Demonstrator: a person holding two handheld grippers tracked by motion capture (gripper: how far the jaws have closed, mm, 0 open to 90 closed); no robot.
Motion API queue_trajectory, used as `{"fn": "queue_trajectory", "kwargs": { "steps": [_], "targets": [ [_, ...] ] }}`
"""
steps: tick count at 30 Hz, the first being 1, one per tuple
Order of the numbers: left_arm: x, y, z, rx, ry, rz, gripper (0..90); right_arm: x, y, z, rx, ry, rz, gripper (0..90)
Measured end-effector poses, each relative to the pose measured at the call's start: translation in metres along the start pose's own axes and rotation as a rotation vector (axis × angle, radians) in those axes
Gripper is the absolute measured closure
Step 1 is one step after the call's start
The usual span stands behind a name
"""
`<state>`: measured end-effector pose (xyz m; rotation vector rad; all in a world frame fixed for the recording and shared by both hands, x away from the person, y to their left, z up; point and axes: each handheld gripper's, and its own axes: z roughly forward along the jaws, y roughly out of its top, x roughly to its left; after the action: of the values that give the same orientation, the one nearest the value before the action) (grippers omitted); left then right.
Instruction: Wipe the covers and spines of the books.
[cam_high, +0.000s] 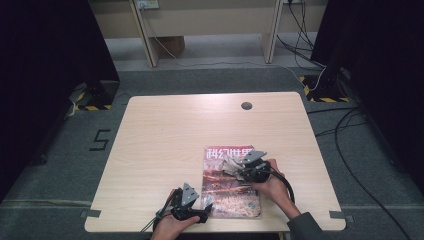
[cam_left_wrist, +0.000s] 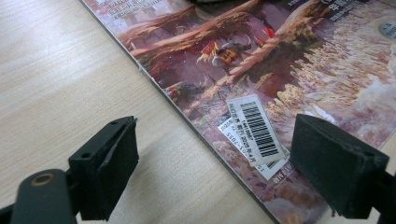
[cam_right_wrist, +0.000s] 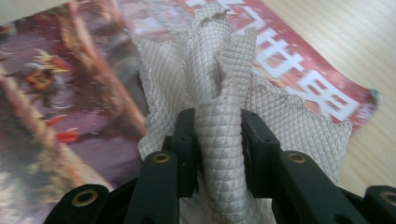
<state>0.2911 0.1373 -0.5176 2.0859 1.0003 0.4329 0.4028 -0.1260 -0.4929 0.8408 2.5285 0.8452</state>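
A magazine (cam_high: 235, 200) with a reddish illustrated cover lies flat near the table's front edge. A white quilted cloth (cam_high: 227, 162) rests bunched on its upper part, and my right gripper (cam_high: 239, 170) is shut on it. In the right gripper view the cloth (cam_right_wrist: 219, 60) stands pinched in a fold between the jaws of the right gripper (cam_right_wrist: 218, 126), above the magazine (cam_right_wrist: 70, 93). My left gripper (cam_high: 207, 207) stands open at the magazine's lower left corner. In the left gripper view the left gripper (cam_left_wrist: 219, 140) straddles the magazine's (cam_left_wrist: 243, 51) edge near a barcode label (cam_left_wrist: 257, 128), holding nothing.
The light wooden table (cam_high: 165, 130) has a round cable hole (cam_high: 246, 105) near its far edge. Cables (cam_high: 350, 150) run over the grey floor to the right. Wooden furniture legs (cam_high: 145, 35) stand beyond the table.
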Motion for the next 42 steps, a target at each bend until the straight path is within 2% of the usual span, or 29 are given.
{"fn": "queue_trajectory", "kwargs": {
  "steps": [4,7,9,14,16,20,23,27,28,31,35,42],
  "targets": [
    [0.0,0.0,0.0,-0.001,0.003,0.0,14.2,-0.012,-0.004,0.0,-0.005,-0.029,0.036,69.8],
    [0.0,0.0,0.0,-0.002,0.005,0.0,14.2,-0.018,-0.006,0.0,-0.009,-0.029,0.063,70.2],
    [0.0,0.0,0.0,-0.001,0.003,-0.002,14.2,-0.016,-0.005,0.0,-0.006,-0.037,0.05,71.7],
    [0.0,-0.001,0.0,-0.001,0.002,-0.006,14.2,-0.004,-0.001,0.002,-0.01,-0.027,0.021,71.6],
    [0.0,-0.001,0.0,-0.001,0.002,-0.005,14.2,0.003,0.002,0.003,-0.014,-0.009,0.009,71.6],
    [0.0,-0.001,0.0,-0.004,0.002,-0.003,14.2,0.02,0.008,0.006,-0.029,0.057,-0.022,71.4],
    [0.0,-0.001,0.0,-0.004,0.001,-0.002,14.2,0.028,0.011,0.008,-0.032,0.073,-0.038,71.2],
    [-0.001,-0.001,-0.002,-0.002,0.003,-0.012,16.8,0.031,0.017,0.013,-0.037,0.074,-0.044,69.7],
    [-0.002,-0.001,-0.002,-0.003,0.004,-0.007,17.2,0.031,0.018,0.014,-0.035,0.074,-0.029,69.5],
    [-0.005,0.0,-0.003,0.004,0.019,0.024,17.2,0.029,0.023,0.019,-0.039,0.068,-0.025,69.4],
    [-0.004,0.0,-0.005,0.018,0.0,0.021,15.8,0.03,0.03,0.025,-0.04,0.055,-0.013,69.7],
    [-0.006,-0.002,-0.011,0.028,0.0,0.042,14.9,0.039,0.037,0.03,-0.043,0.054,-0.044,70.1]
  ]
}}
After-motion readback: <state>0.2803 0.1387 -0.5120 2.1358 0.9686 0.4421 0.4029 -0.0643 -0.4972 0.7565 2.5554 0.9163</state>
